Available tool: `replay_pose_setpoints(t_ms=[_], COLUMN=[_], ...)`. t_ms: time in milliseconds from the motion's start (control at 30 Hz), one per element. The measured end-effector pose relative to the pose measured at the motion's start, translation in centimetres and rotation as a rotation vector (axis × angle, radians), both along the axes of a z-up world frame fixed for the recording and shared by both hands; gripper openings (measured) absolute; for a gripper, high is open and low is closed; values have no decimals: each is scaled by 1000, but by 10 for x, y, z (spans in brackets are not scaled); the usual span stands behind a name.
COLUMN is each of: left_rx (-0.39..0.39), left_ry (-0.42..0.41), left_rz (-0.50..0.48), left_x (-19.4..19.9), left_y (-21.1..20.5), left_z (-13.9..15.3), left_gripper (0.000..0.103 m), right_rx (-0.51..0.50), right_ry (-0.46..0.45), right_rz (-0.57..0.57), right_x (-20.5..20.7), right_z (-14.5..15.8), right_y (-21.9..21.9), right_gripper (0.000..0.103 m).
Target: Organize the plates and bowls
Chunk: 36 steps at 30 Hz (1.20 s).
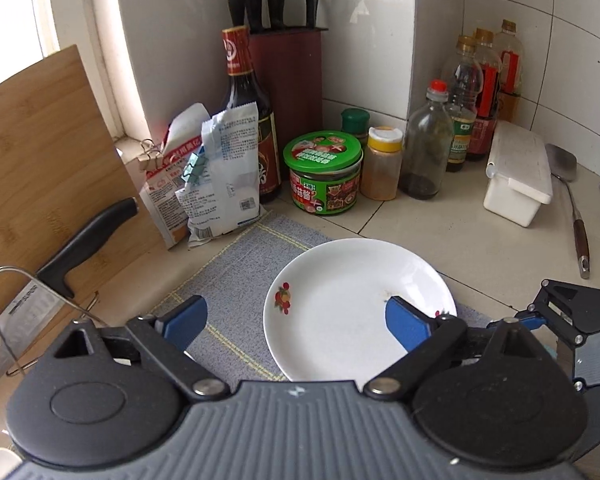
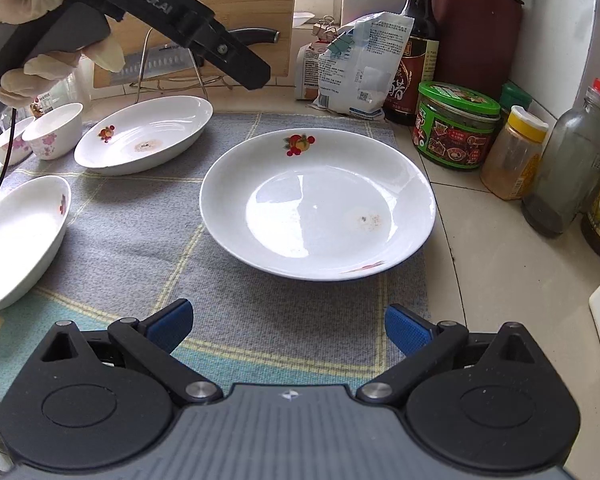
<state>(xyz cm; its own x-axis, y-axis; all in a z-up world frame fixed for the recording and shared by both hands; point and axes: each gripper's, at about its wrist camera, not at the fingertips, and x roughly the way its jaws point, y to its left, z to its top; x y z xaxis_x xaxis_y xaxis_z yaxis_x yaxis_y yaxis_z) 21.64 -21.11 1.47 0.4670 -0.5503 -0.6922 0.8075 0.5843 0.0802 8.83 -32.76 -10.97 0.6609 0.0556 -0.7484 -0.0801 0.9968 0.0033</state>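
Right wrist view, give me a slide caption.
Open right gripper faces a fruit-printed white plate on the grey mat.

Readable text was scarce — one brand came through clearly.

"GenRobot.AI" stood in pale letters along the black arm of the left gripper (image 2: 188, 20), seen from the right wrist view. The green-lidded jar (image 1: 325, 174), the dark sauce bottle (image 1: 249, 112) and the white clipped bags (image 1: 220, 172) carried printed Chinese labels — too small or blurred to read. A QR code showed on one bag.
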Motion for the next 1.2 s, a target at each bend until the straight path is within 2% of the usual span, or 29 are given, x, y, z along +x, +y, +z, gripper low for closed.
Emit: replay_pose_setpoints(t_ms=[167,300,600,867,1000,1200], left_rx=[-30,-34,-39,-38,-8,5], left_ry=[-62,-82,-34,21,17,8], left_rz=[94,192,420,628,677,673], left_x=[-61,-110,-203,-234,-232,-220], left_y=[37,67,127,169,183,192], left_z=[8,1,-35,-65,-78,-90], left_gripper=[97,98,98,98,98,98], right_rx=[15,45,68,106,133,160], right_ry=[-17,-21,-6,13,29,57], right_rz=[0,13,100,179,188,197], right_x=[-26,-50,-89,-99,-92,-76], right_z=[9,14,16,13,9,4], right_y=[16,25,55,72,77,86], right_gripper=[103,103,103,103,103,103])
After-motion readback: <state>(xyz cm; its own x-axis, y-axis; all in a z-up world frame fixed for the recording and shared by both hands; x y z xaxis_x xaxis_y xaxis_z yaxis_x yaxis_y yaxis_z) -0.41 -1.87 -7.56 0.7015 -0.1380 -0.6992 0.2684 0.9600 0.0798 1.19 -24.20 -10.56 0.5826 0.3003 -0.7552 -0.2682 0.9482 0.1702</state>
